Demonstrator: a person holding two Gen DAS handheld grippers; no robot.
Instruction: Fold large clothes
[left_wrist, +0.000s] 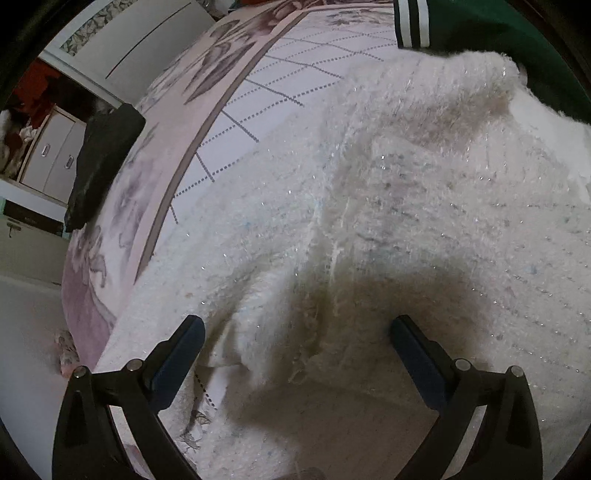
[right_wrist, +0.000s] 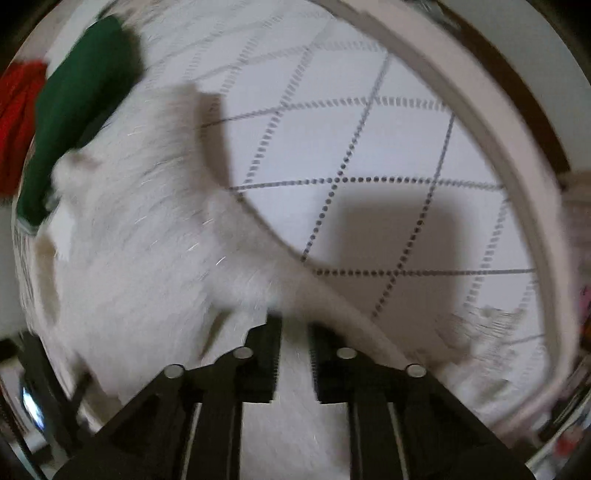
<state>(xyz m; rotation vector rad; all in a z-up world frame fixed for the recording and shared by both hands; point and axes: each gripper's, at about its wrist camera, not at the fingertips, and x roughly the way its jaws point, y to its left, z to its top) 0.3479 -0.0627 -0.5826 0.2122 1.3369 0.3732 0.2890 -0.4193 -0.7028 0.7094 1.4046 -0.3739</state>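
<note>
1. One garment concerns me: a fluffy white sweater (left_wrist: 388, 206) with glinting threads, spread over the bed's quilted cover (left_wrist: 295, 66). It fills the centre and right of the left wrist view and the left half of the right wrist view (right_wrist: 140, 229).
2. Left tool (left_wrist: 297, 334): released, jaws standing wide apart at the bottom of the frame, poised above a creased edge of the knit, with nothing pressed between the pads.
3. Right tool (right_wrist: 295, 332): jaws drawn narrow, with white pile between them. I judge it clenched on a fold of the sweater, though blur in that view keeps me from seeing pad contact cleanly.
4. Handling, as I judge it: soft, limp and light for its bulk. It will drape and sag from any single hold, and the long pile may snag on ribbed pads. It is not slippery or fragile, though loose threads near the bottom centre of the left view could pull.
5. Hold points: I would pinch through the full thickness at a hem or seam edge, not the fluff alone, and use two holds well apart to keep the panel flat.
6. Nearby: a green garment (left_wrist: 498, 33) with striped cuff touches the sweater at upper right; a dark folded item (left_wrist: 103, 162) lies at the left, well apart.
</note>
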